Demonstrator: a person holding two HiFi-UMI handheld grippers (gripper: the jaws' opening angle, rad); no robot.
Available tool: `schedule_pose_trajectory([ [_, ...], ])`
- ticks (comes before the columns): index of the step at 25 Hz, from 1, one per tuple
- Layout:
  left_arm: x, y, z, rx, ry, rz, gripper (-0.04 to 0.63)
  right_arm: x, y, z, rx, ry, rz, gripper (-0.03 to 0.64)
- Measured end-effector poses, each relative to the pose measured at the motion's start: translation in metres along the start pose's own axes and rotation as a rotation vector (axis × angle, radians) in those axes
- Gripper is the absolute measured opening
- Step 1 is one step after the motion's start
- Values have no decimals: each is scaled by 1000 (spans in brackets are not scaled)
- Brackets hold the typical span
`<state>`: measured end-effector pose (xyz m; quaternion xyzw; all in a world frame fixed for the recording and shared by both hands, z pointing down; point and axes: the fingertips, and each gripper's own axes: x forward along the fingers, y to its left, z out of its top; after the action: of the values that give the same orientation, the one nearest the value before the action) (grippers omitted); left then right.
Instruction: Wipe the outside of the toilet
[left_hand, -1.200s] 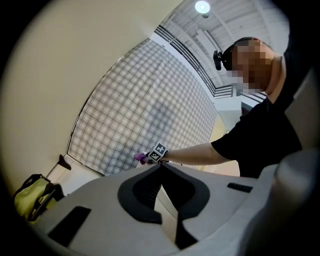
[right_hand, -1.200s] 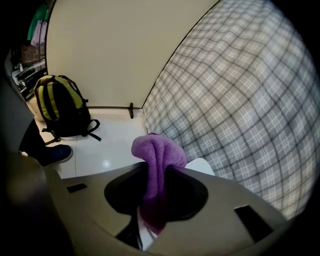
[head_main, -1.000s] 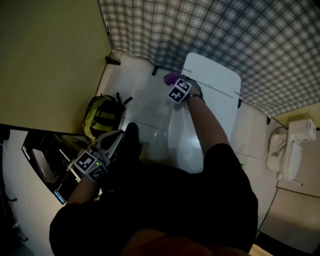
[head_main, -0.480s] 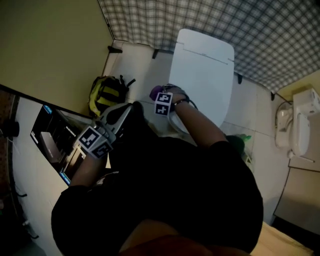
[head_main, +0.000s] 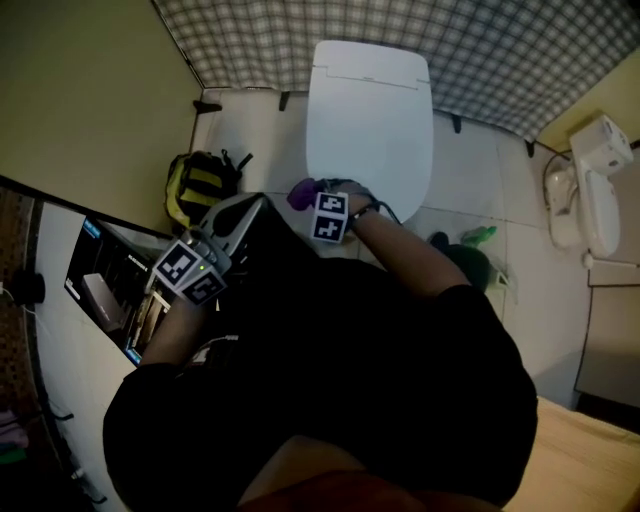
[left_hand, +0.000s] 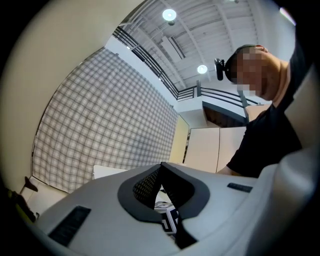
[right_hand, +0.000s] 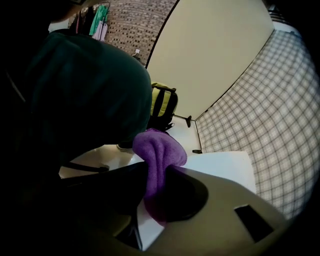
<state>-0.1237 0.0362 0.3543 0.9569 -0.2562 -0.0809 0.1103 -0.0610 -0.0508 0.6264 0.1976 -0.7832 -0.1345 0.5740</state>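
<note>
The purple cloth (right_hand: 160, 147) looked soft and fuzzy, like terry. I saw the toilet (head_main: 370, 110) as smooth, glossy white, hard like ceramic or plastic. The left hand-held gripper (left_hand: 161, 167) had a matt grey plastic shell, and its pads (left_hand: 145, 187) were black and finely dimpled.

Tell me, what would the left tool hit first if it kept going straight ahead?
Most likely the right tool, clamped on a purple cloth beside the toilet; its marker cube shows between the left tool's jaws.
</note>
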Motion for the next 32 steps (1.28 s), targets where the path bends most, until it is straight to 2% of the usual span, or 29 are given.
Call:
schedule_pose_trajectory([
  [9,13,-46,-14,-11,39,-111,-8,-48,55,-66,122,7,-23,95],
  [15,16,-62,-24,-18,63,-153,-8,-74,68,-126,131,58,-127,97],
  [17,17,-67,-25,-17,66,-161,-8,-80,64,-149,189,70,-156,97],
  [19,17,-69,-26,-17,70,-164,-8,-87,56,-171,298,62,-184,97],
  [21,17,-69,-28,-18,73,-162,-8,-91,45,-195,473,28,-215,97],
  [25,18,-66,-31,-23,77,-153,-8,-84,23,-253,1047,-160,-220,97],
  [27,22,-65,-34,-26,88,-152,-8,-81,9,-273,1273,-269,-206,97],
  [29,27,-63,-37,-28,102,-152,-8,-79,-7,-285,1364,-314,-199,97],
  [32,37,-52,-44,-40,125,-138,-8,-75,-37,-302,1398,-320,-200,97],
])
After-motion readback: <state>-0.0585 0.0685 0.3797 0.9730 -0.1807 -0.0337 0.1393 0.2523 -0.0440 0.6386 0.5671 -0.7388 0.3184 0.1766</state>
